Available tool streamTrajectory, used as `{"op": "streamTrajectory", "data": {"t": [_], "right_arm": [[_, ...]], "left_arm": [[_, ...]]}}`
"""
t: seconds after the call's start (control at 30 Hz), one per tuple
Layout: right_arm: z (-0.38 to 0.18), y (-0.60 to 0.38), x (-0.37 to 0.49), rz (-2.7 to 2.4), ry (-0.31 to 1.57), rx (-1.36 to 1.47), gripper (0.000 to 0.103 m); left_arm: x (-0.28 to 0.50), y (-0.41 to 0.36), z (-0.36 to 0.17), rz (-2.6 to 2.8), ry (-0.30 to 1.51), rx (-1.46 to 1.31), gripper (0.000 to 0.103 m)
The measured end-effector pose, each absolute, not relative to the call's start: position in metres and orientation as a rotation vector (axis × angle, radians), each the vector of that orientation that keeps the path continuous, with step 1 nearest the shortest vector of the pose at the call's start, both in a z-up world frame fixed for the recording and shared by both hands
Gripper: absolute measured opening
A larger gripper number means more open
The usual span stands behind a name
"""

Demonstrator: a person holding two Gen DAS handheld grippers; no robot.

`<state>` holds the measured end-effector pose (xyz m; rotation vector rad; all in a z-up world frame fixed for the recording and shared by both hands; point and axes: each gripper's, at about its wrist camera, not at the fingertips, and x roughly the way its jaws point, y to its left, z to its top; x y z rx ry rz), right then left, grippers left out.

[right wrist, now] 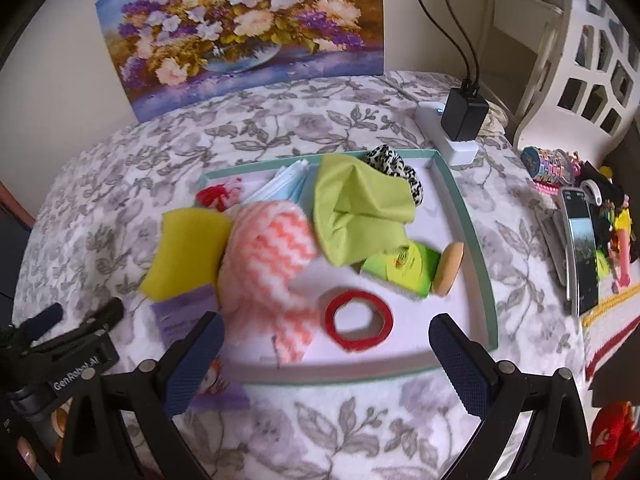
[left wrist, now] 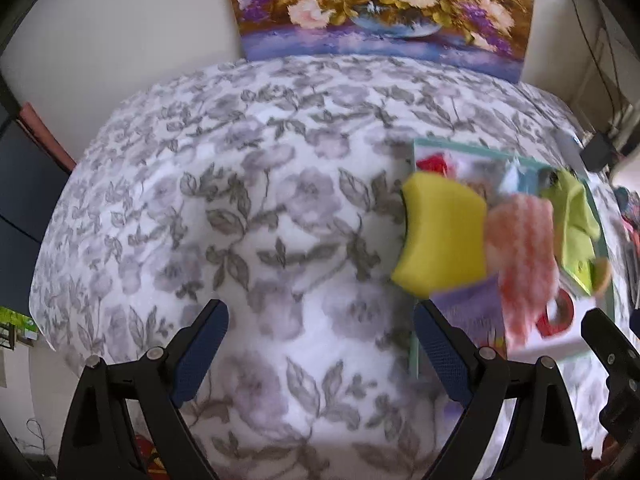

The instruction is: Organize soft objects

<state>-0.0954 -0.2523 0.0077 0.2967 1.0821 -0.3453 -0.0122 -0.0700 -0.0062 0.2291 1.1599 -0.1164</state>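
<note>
A yellow foam sponge and a pink-and-white zigzag fluffy cloth lie at the left edge of a shallow teal-rimmed tray, on a grey floral tablecloth. A flower painting leans on the far wall. The left gripper, marked "GenRobot.AI", and the right gripper both hover with jaws apart, empty.

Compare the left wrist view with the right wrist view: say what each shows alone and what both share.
Only the left wrist view shows the wide bare stretch of flowered bedspread left of the tray.

Only the right wrist view shows the black charger, the phone, the red ring whole and the animal-print scrunchie.

Both show the flower painting, teal-rimmed tray, yellow sponge, pink-striped cloth and green cloth.
</note>
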Motion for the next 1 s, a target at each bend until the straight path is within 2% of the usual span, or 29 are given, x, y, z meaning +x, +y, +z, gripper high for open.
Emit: {"op": "streamTrajectory", "data": {"t": [0.6, 1.0], "right_arm": [[0.029, -0.228, -0.134, -0.355, 1.015, 0.297, 0.103], [0.030, -0.221, -0.135, -0.361, 1.017, 0.283, 0.103]], "left_arm": [[-0.058, -0.044, 0.022, -0.125, 1.054, 0.224, 0.094], [-0.060, -0.039, 0.018, -0.109, 1.081, 0.192, 0.094]]}}
